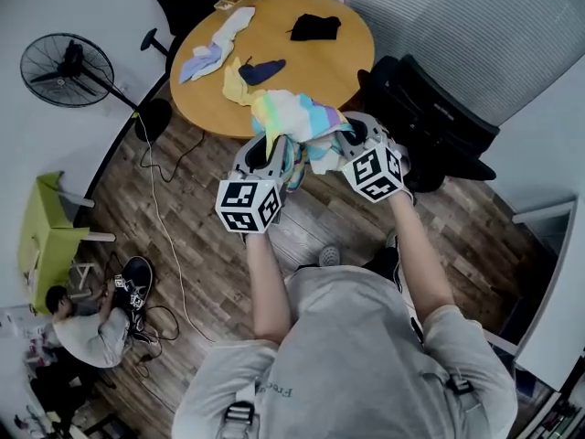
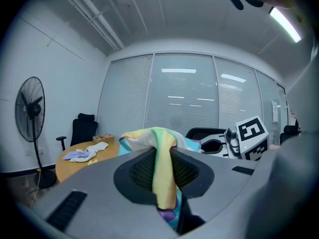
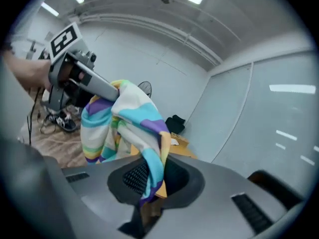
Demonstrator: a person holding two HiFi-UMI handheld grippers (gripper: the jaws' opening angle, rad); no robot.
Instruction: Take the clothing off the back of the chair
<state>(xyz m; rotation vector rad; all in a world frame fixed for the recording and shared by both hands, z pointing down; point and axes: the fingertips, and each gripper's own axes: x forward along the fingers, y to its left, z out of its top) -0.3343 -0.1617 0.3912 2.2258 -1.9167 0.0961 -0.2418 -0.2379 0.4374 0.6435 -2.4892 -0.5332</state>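
Gripping a pastel-striped garment [image 1: 294, 119] from both sides at mid-frame in the head view, bunched and lifted over the near edge of a round wooden table [image 1: 343, 62], just left of a black office chair [image 1: 443, 126]. Clenching a yellow-and-green fold of the fabric in the left gripper [image 2: 163, 176], as seen in the left gripper view, with the cloth running down the middle of the frame and a purple tip hanging below the pads. Pinching a turquoise-and-purple strip in the right gripper [image 3: 149, 185], as seen in the right gripper view, with the rest of the garment ballooning toward the upper left of that frame. Scattered on the tabletop at the top of the head view: a black cloth [image 1: 315, 27], a white-and-lilac cloth [image 1: 218, 44], a yellow cloth [image 1: 234, 85] and a small dark blue piece [image 1: 264, 69]. Standing at upper left, a floor fan [image 1: 66, 69]; seated on the wood floor at lower left, a second person [image 1: 87, 329].
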